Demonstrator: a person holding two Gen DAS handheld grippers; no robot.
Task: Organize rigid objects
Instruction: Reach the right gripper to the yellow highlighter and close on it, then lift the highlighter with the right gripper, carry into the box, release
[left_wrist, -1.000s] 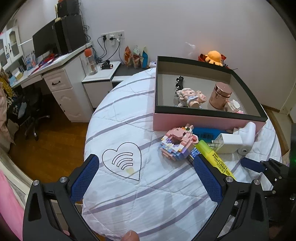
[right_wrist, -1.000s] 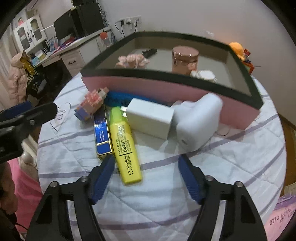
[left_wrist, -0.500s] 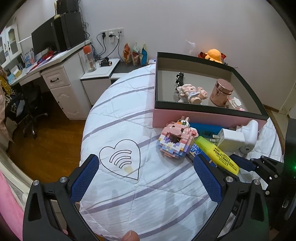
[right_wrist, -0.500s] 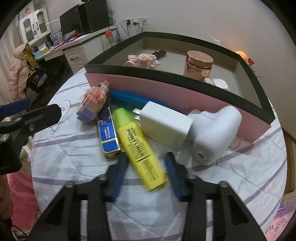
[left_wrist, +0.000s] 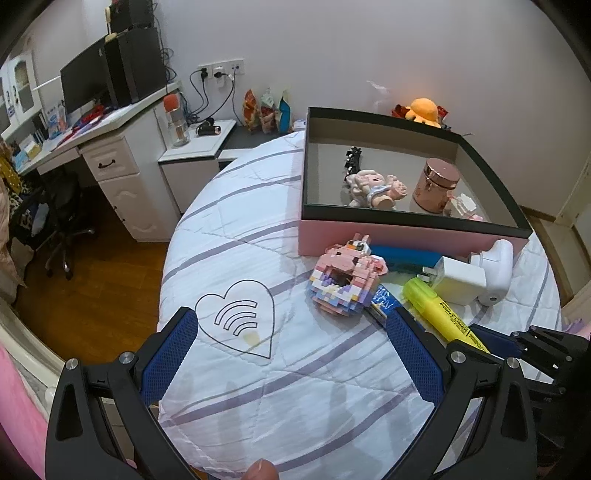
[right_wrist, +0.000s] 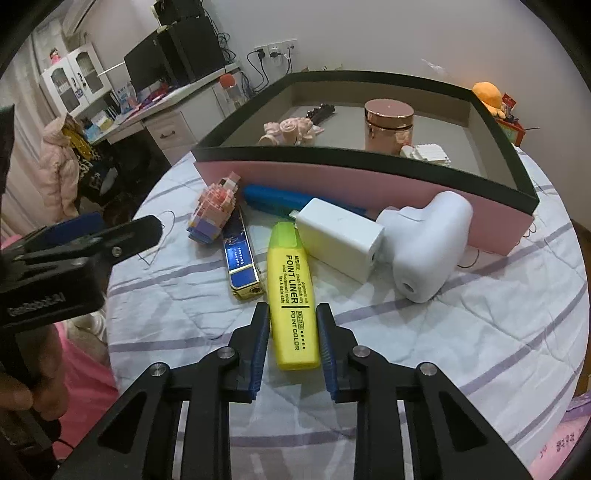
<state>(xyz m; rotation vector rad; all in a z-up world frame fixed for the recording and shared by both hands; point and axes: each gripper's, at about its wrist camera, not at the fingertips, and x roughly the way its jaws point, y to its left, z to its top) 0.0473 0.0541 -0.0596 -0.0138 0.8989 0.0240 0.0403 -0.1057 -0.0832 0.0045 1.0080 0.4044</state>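
A yellow highlighter (right_wrist: 291, 291) lies on the white striped cloth, and my right gripper (right_wrist: 293, 317) is shut on its rear half. It also shows in the left wrist view (left_wrist: 439, 314). Beside it lie a blue-and-gold lighter (right_wrist: 240, 262), a pink brick figure (right_wrist: 214, 210), a blue pen (right_wrist: 280, 199), a white charger (right_wrist: 340, 236) and a white handheld device (right_wrist: 428, 240). Behind them stands a pink box with a black rim (right_wrist: 369, 184). My left gripper (left_wrist: 291, 350) is open and empty above the cloth, left of the pile.
Inside the box are a rose-gold jar (right_wrist: 388, 123), a pink figurine (right_wrist: 291, 131), a black clip (right_wrist: 321, 110) and a white brick piece (right_wrist: 428, 153). The round table's edge (left_wrist: 166, 280) drops to a wooden floor on the left. A desk (left_wrist: 110, 147) stands beyond it.
My right gripper has moved forward and closed from wide open onto the yellow highlighter. The left gripper has stayed open and shifted only slightly.
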